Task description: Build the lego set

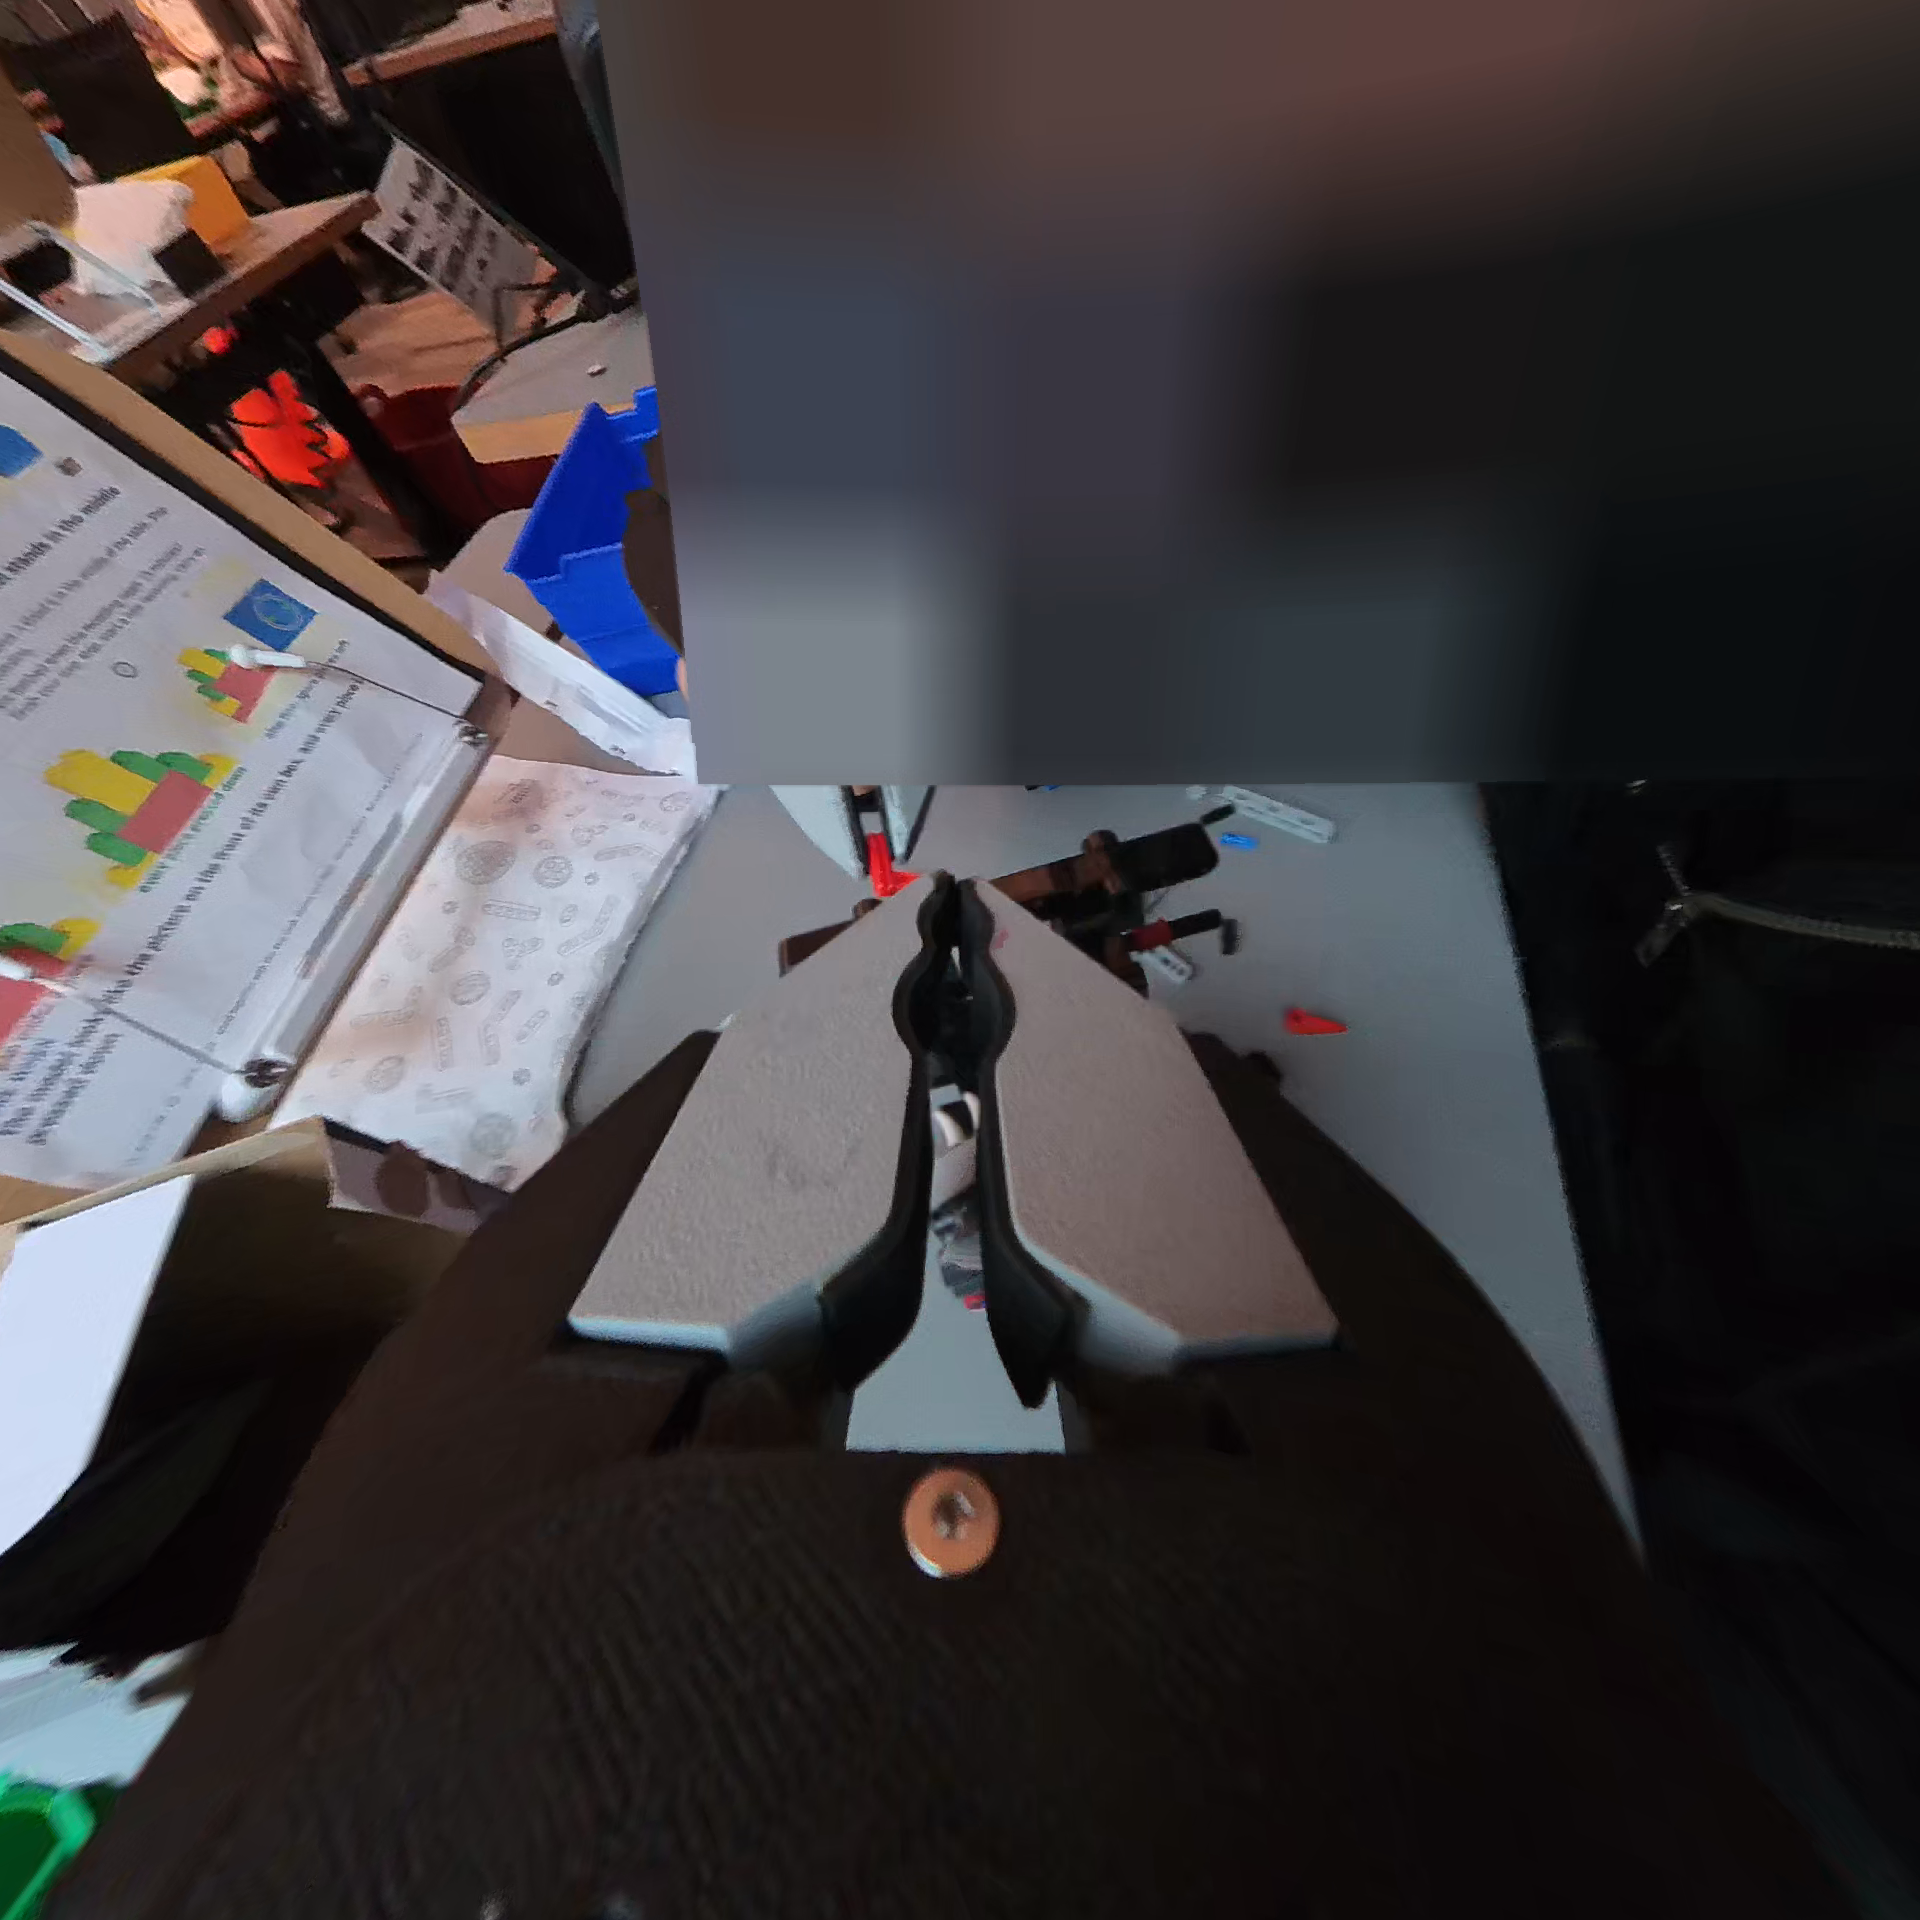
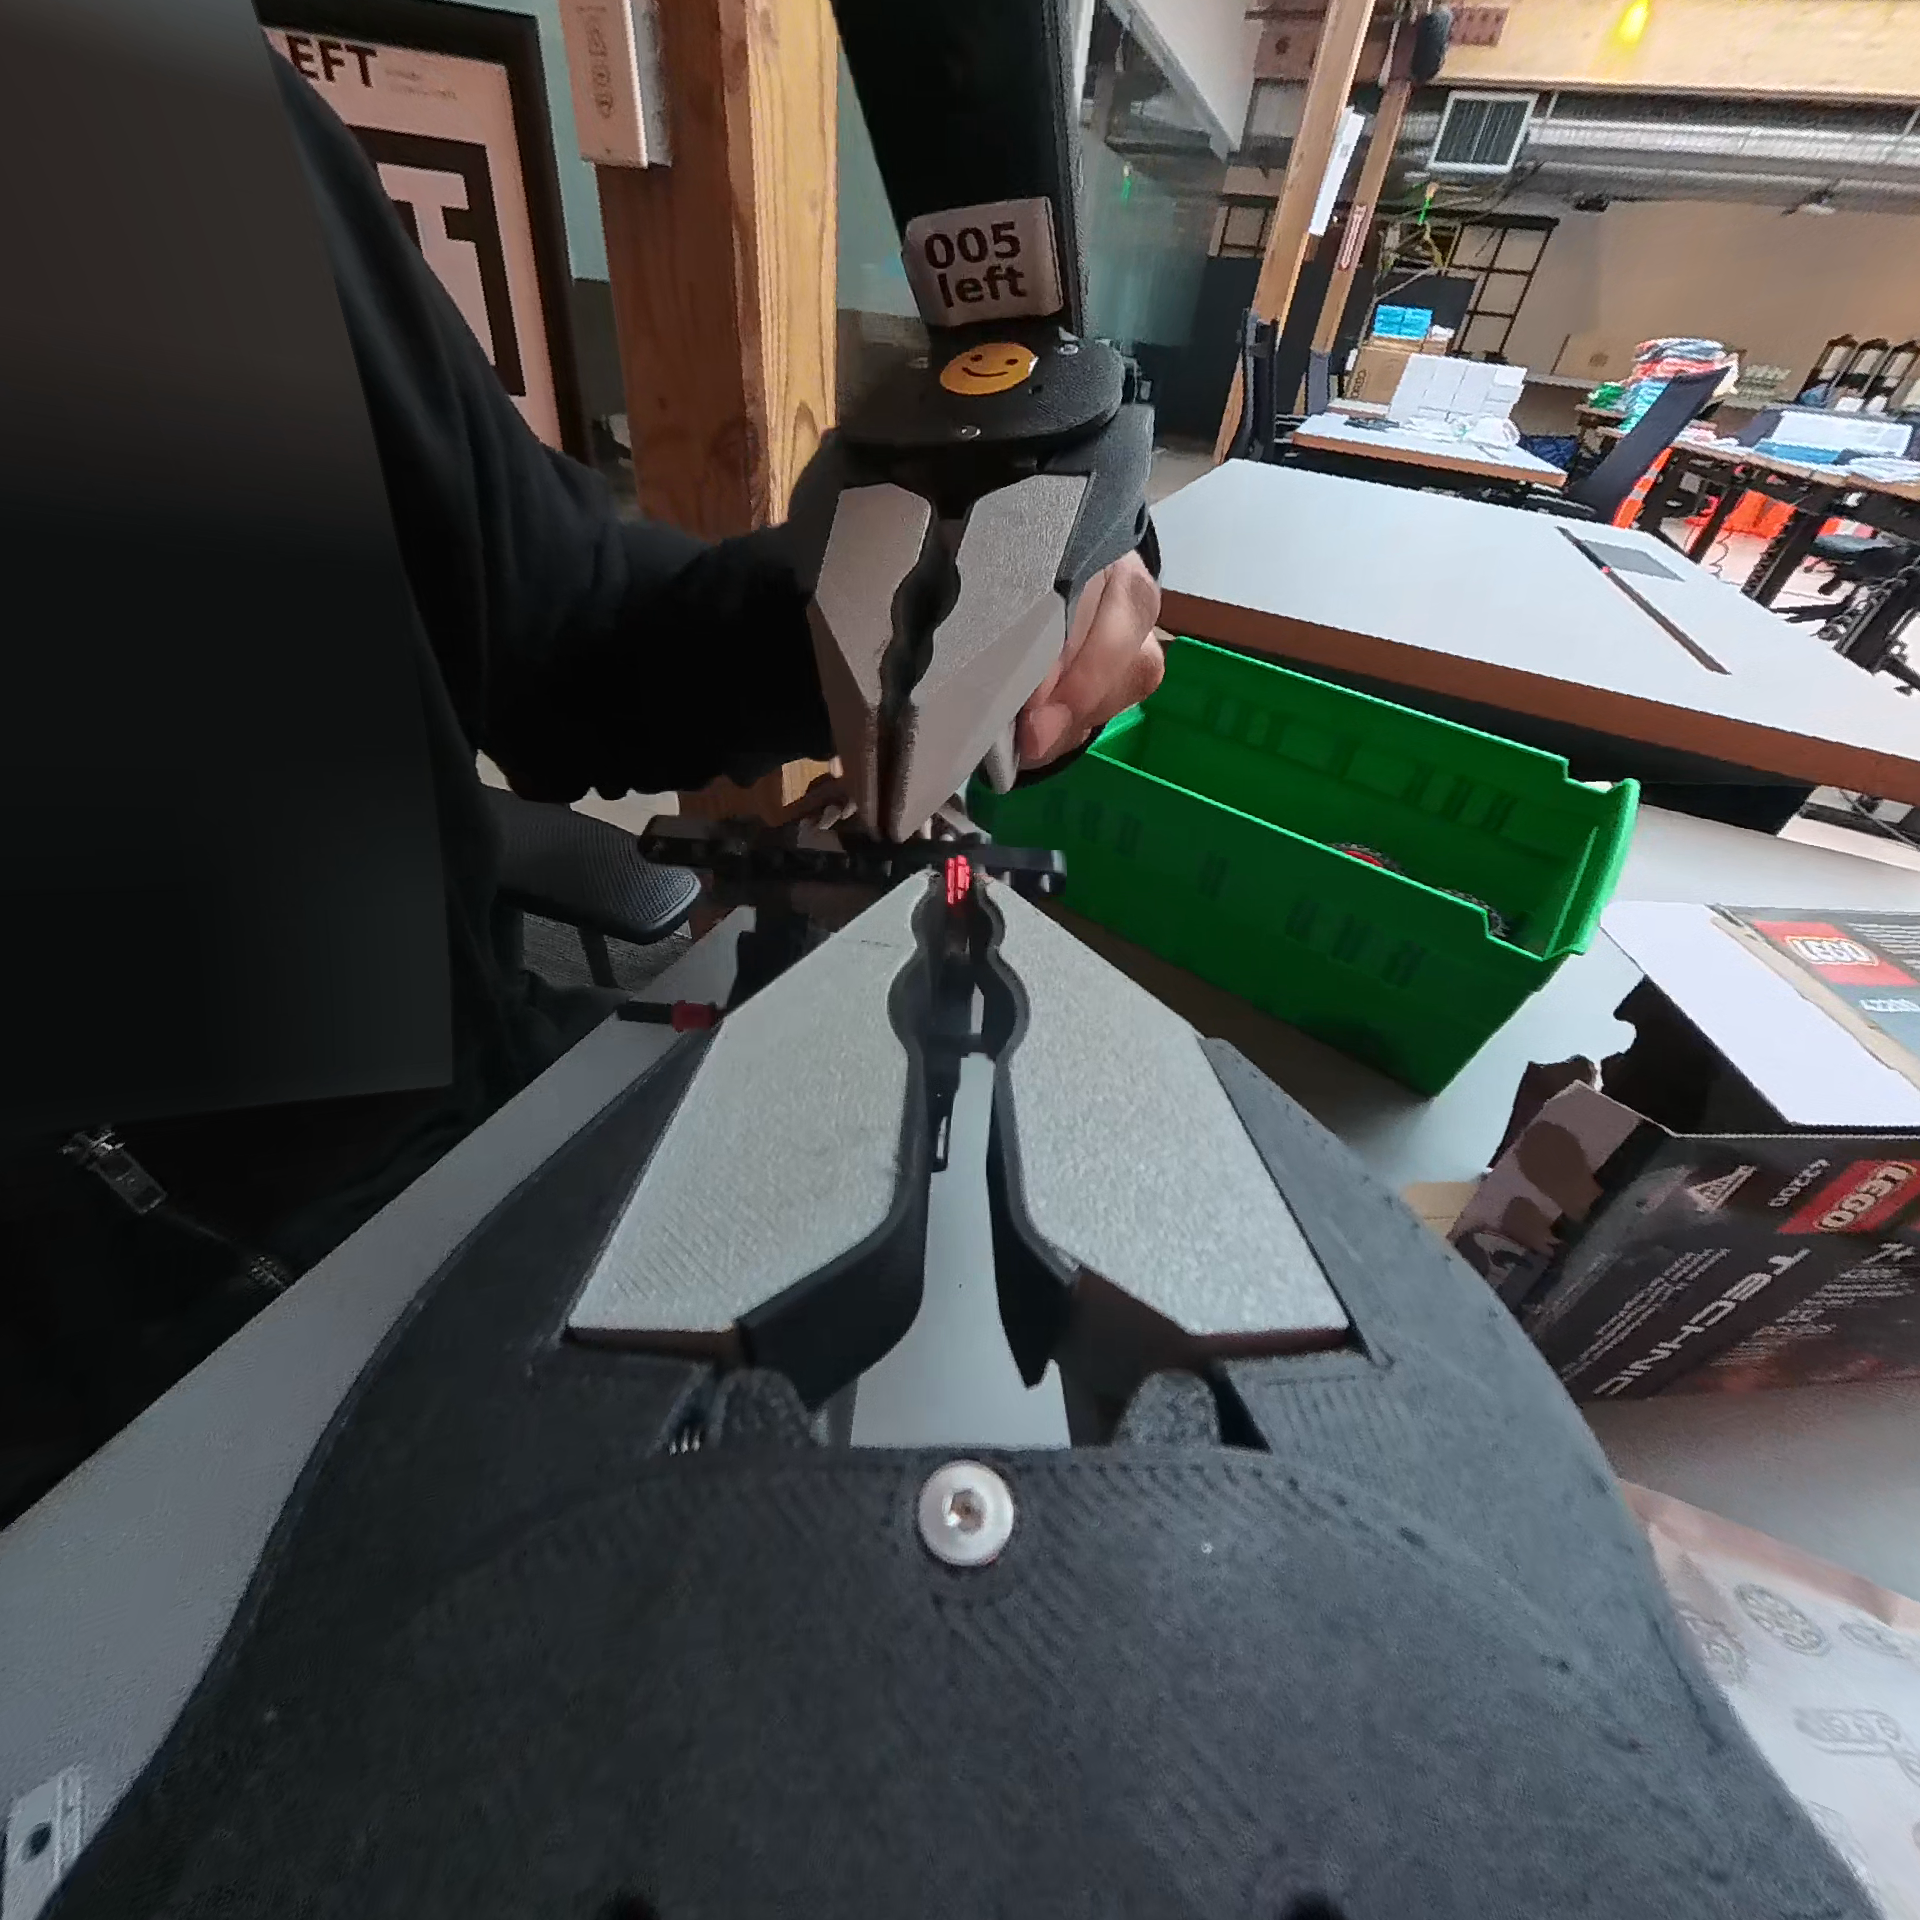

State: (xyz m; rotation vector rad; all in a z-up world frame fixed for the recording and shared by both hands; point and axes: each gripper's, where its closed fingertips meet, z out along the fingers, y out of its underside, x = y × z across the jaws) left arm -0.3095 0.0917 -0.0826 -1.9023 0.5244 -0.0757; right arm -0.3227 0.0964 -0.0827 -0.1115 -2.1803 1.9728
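My right gripper (image 2: pixel 956 888) is shut on a small red piece (image 2: pixel 956 871) at its fingertips. It holds the piece up against a black beam assembly (image 2: pixel 748 854). My left gripper (image 2: pixel 883 821) comes down from above, shut, with its tips against the top of that black beam. In the left wrist view the left gripper (image 1: pixel 951 891) is shut. The red piece (image 1: pixel 883 862) and the right gripper's pale fingers (image 1: pixel 868 821) show just beyond its tips. The dark assembly (image 1: pixel 1153 868) lies to the right on the grey table (image 1: pixel 1382 935).
A green bin (image 2: pixel 1299 862) stands behind the work spot, with a dark set box (image 2: pixel 1714 1247) to the right. A blue bin (image 1: pixel 597 540), an instruction sheet (image 1: pixel 177 748) and a printed paper bag (image 1: pixel 488 956) lie left. A loose red piece (image 1: pixel 1311 1023) and a white beam (image 1: pixel 1283 816) lie on the table. Only a small space, under 4 cm, lies between the two pairs of fingers.
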